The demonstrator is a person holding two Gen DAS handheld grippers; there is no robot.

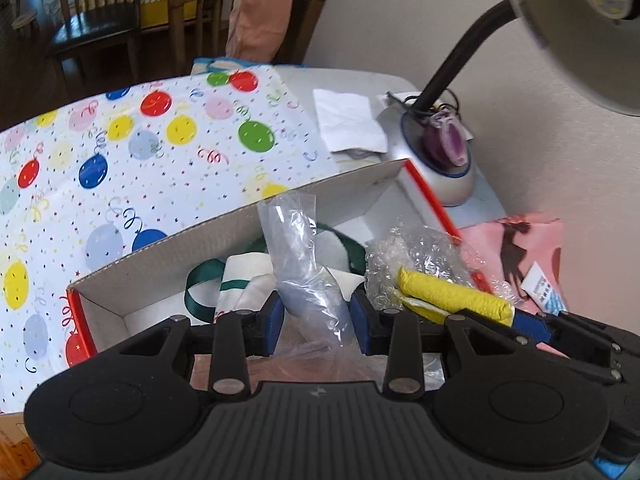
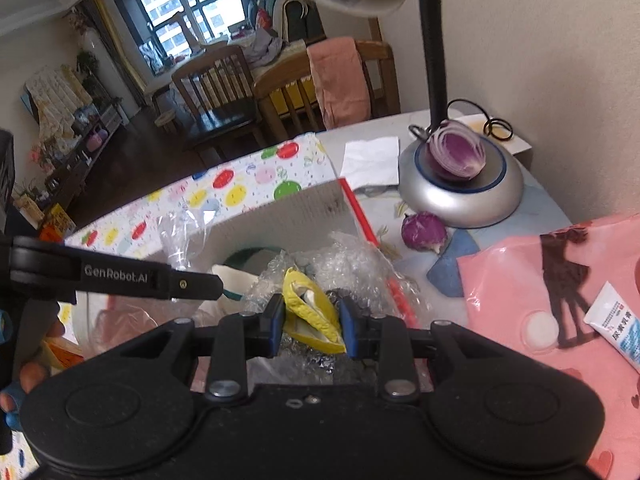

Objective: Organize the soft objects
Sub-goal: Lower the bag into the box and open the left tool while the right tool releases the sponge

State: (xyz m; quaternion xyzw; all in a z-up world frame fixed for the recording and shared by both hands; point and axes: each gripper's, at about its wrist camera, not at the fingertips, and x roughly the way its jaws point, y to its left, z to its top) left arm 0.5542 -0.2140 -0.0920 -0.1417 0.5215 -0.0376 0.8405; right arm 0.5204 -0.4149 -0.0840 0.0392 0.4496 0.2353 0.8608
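Soft packaging held over an open cardboard box (image 1: 240, 216)

Left wrist view: left tool (image 1: 316, 320) clenched on a clear plastic bag (image 1: 304, 256) above the box — bubble wrap (image 1: 420, 256) at 2 o'clock. Right wrist view: right tool (image 2: 313, 322) grips a yellow cloth (image 2: 310, 308) over the bubble wrap; pink bag (image 2: 560, 300) on the surface at 3 o'clock.

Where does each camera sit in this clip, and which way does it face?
Left wrist: behind the left gripper, looking down into the open cardboard box; its jaws close on a clear plastic bag, with the right gripper's yellow cloth roll beside it.
Right wrist: behind the right gripper, facing the box over crumpled bubble wrap, with the left gripper's finger and the person's fingertips at left.
Shared: the box, balloon-print tablecloth, silver lamp base and pink bag.
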